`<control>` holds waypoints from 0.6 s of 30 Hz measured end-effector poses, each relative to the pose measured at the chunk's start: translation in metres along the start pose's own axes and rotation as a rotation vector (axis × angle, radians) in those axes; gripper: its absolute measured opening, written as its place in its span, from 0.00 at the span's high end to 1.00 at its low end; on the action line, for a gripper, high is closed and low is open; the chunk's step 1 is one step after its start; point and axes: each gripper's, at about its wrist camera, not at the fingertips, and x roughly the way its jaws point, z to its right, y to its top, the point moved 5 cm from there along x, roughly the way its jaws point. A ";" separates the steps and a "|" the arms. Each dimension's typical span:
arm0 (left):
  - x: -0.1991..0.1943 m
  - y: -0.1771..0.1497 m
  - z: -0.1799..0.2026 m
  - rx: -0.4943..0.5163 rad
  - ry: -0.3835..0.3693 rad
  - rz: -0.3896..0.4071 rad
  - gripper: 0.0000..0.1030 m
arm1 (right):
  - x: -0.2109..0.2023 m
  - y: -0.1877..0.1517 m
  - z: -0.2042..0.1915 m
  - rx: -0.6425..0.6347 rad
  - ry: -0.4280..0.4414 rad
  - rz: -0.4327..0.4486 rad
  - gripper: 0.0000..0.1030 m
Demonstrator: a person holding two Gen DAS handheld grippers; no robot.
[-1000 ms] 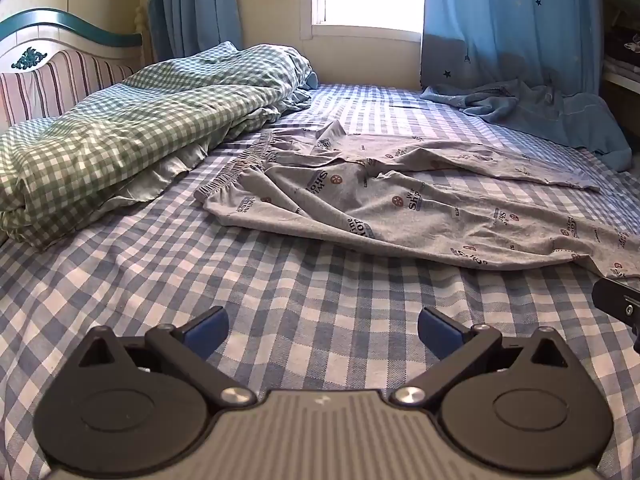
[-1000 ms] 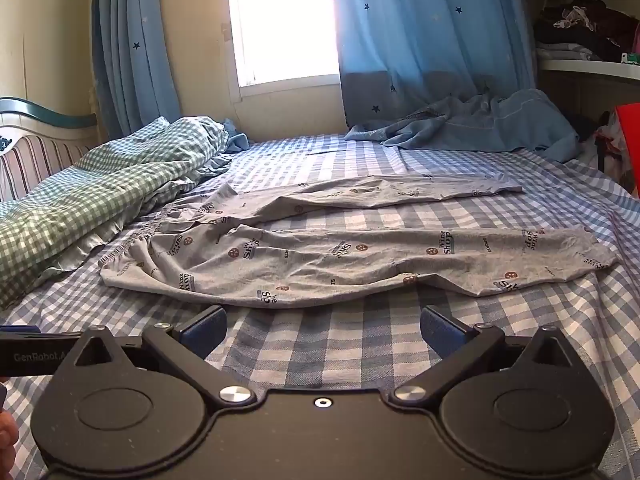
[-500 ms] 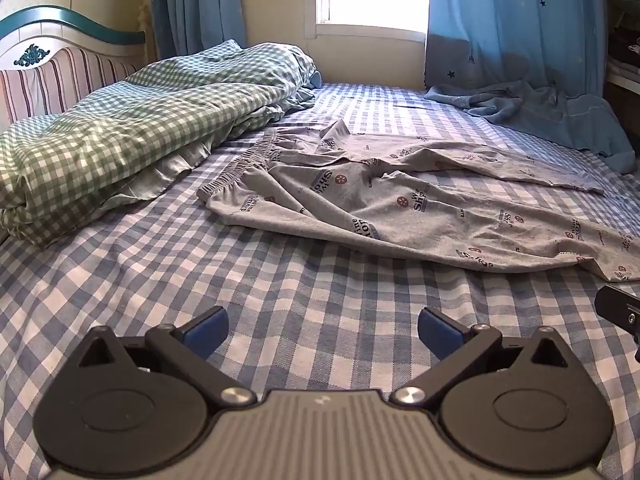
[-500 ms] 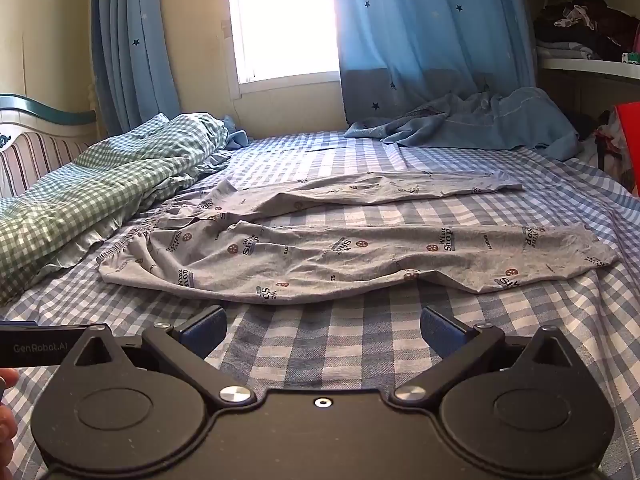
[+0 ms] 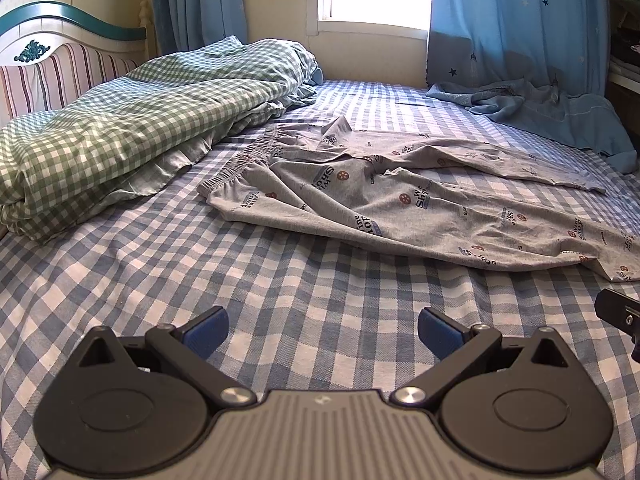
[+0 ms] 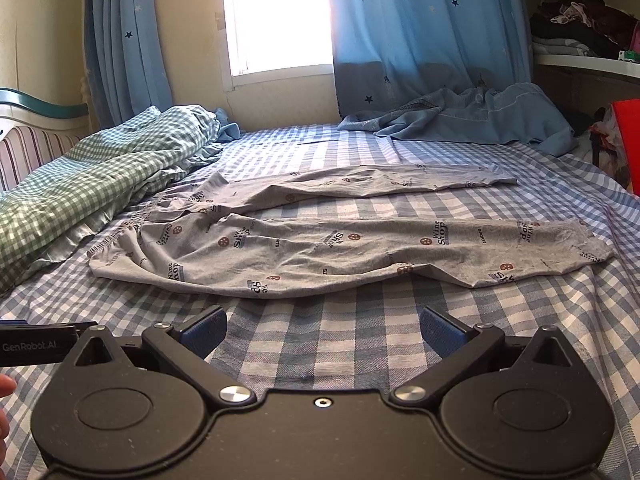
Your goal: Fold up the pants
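Clearly, both claws were spread wide and held nothing: the left claw and right claw hovered over the bed. The pants lay ahead of them, untouched, legs splayed apart. A good start would pinch waistband and cuff of the near leg together, lifting evenly.

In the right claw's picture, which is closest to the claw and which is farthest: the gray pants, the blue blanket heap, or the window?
1. Gray pants, spread just ahead of the right claw.
2. Blue blanket heap, far right.
3. Window, back wall.
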 end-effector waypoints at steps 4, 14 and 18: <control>0.003 0.000 0.001 0.003 -0.002 0.002 0.01 | 0.001 0.000 -0.001 0.000 0.000 0.002 0.01; 0.007 0.004 0.004 0.007 -0.010 0.000 0.01 | 0.005 0.001 0.000 0.000 -0.005 -0.001 0.01; 0.009 0.005 0.004 0.006 -0.013 -0.003 0.01 | 0.010 0.002 0.003 0.003 -0.010 -0.007 0.01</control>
